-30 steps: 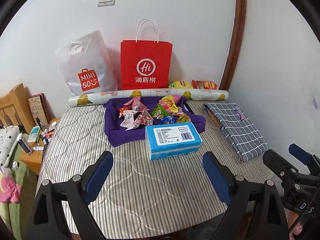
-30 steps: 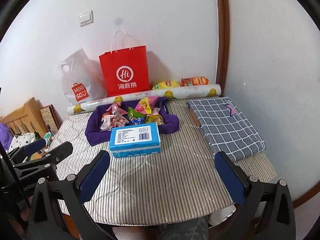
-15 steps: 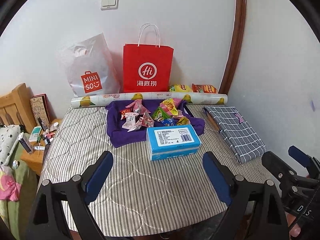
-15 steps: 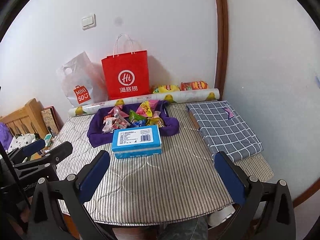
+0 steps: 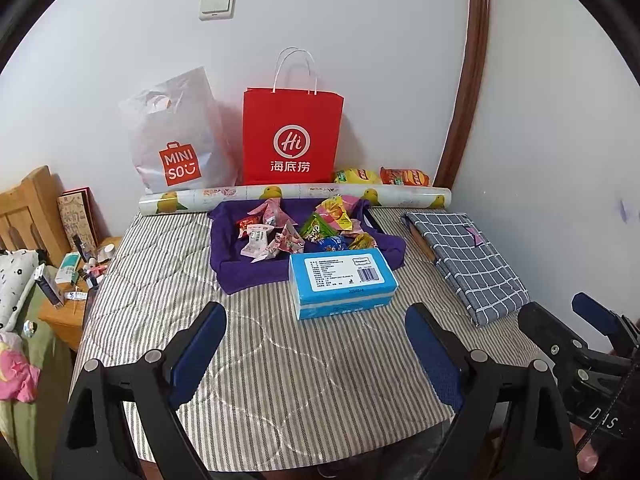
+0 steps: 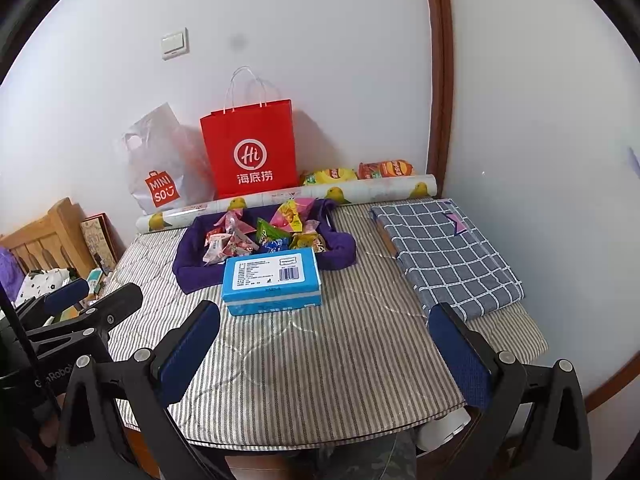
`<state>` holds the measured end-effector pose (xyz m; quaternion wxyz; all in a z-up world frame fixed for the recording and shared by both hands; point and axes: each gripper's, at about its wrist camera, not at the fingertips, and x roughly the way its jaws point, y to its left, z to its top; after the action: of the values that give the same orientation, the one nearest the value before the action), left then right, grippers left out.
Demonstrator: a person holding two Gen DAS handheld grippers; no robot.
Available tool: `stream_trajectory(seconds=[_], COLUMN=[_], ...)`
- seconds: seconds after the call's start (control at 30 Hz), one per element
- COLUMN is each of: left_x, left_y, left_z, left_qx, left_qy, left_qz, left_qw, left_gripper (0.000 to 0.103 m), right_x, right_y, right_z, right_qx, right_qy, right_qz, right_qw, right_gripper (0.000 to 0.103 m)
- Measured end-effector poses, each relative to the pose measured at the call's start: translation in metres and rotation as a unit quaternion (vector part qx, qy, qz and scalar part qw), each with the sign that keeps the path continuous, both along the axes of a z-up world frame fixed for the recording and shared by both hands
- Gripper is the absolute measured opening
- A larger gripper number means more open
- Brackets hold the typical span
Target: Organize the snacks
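Both tongs, left point(image 5: 316, 356) and right point(image 6: 324, 356), gape empty over the striped surface point(image 5: 280, 380); far snacks point(image 5: 304, 228) partly hidden behind tissues point(image 5: 342, 280).

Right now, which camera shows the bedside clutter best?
The left wrist view: the bedside shelf with its small bottles and boxes shows openly at left. In the right wrist view the left gripper hides most of it.

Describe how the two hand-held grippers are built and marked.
Both the left hand-held gripper and the right hand-held gripper have black triangular frames with silver bolts and flat blue fingers. White lettering marks the bodies, partly cut off.
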<state>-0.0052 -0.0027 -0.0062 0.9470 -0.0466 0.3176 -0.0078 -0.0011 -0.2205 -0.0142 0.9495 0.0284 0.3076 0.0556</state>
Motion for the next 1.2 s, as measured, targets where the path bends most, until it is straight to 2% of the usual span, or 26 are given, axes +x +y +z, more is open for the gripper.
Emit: stream_trajectory(seconds=[1.2], left_x=[-0.0028], left_y=[-0.0004], left_z=[-0.002], left_qx=[-0.001], left_qy=[0.0], left_qz=[-0.005], left_qw=[1.0], left_gripper=[0.091], right_x=[-0.0034], right_y=[-0.0064], right_z=[0.0013], right_qx=[0.009], right_qy=[-0.004], right_qz=[-0.006], right_qw=[1.0], right_gripper=[0.103])
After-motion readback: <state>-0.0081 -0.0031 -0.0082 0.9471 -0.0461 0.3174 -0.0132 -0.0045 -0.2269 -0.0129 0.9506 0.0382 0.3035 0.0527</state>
